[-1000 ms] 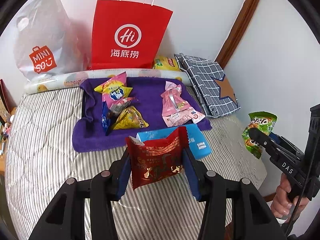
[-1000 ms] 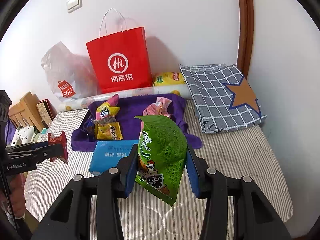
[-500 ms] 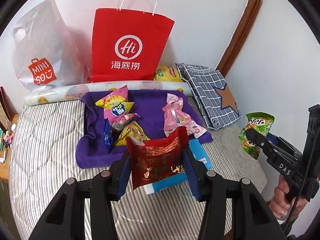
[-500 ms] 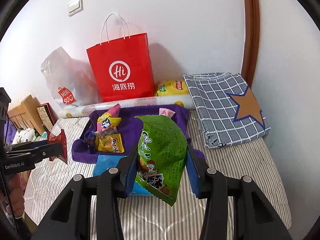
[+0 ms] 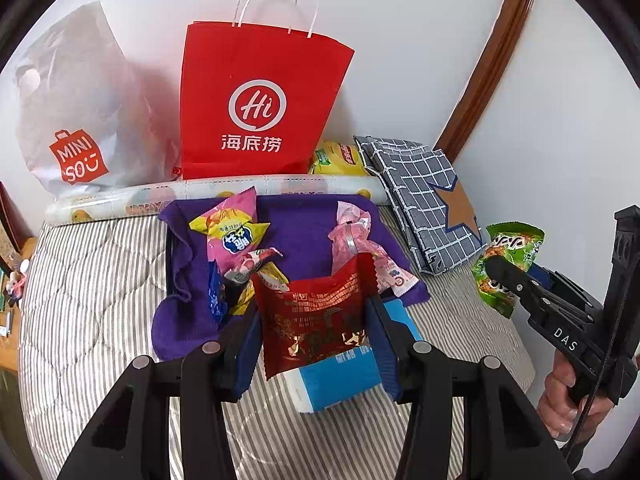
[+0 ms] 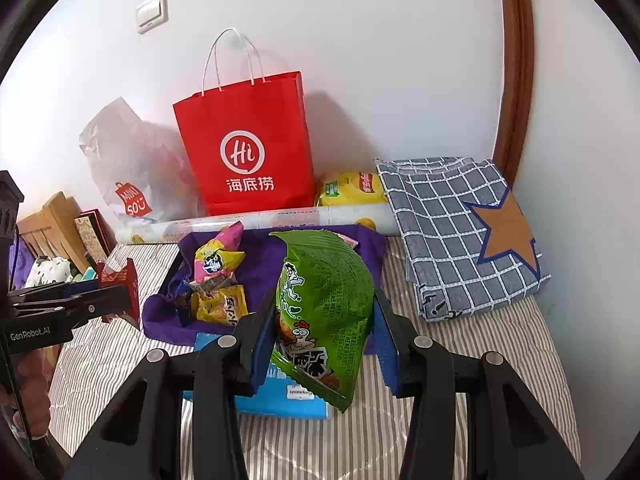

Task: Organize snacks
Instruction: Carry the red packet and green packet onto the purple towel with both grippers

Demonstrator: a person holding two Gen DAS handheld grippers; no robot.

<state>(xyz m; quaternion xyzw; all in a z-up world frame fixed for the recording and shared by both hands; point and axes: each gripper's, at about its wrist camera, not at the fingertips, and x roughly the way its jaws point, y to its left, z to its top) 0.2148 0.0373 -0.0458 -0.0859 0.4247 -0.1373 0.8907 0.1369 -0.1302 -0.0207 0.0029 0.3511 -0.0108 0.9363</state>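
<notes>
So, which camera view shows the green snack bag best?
The right wrist view: the green snack bag fills its centre, clamped in the right gripper, print readable. The left wrist view shows it small at the right edge, partly hidden by that gripper's finger.

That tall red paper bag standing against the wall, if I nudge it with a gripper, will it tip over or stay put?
The red paper bag probably tips easily: it stands tall and narrow on a soft striped mattress, not a firm surface. Its flat, uncreased sides suggest stiff paper that would shift as one piece rather than crumple. The wall right behind it should stop a backward fall, so it would likely topple sideways or forward.
</notes>
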